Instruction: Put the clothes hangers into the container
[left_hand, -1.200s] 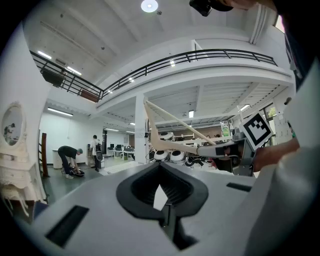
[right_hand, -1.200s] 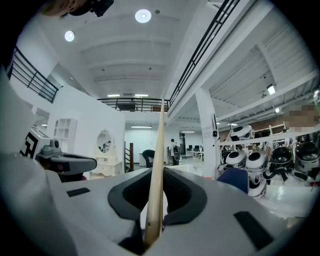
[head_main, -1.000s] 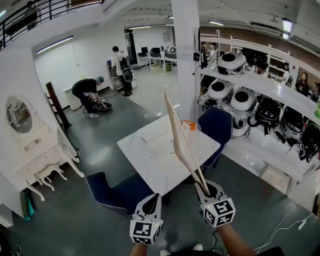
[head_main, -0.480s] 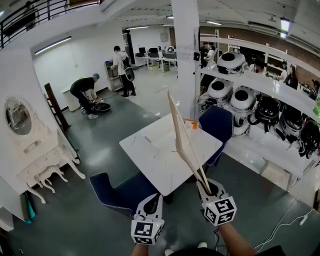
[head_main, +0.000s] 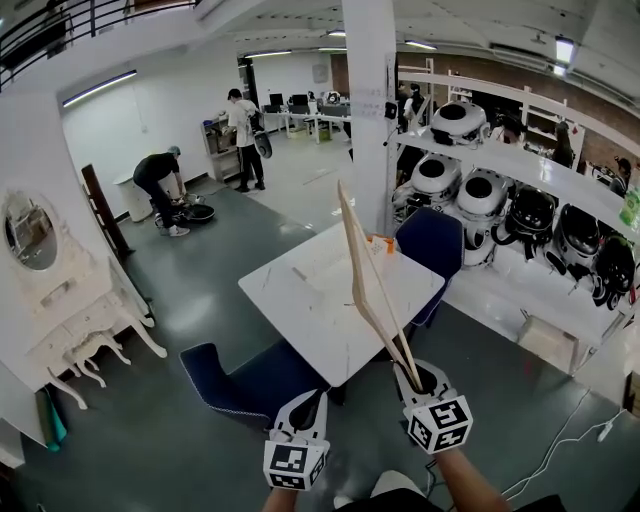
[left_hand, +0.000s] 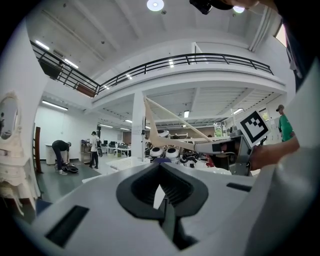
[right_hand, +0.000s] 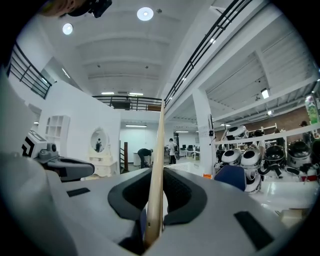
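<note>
Hanger (head_main: 364, 285) clamped in right tongs (head_main: 411, 374), pointing up.

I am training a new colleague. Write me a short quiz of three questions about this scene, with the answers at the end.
1. True or false: the right tongs are shut on a wooden hanger.
2. What colour is the chair just beyond the left tongs? A red, B blue, C green.
3. Fill in: the left tongs hold ___.

Key: 1 true; 2 B; 3 nothing.
</note>
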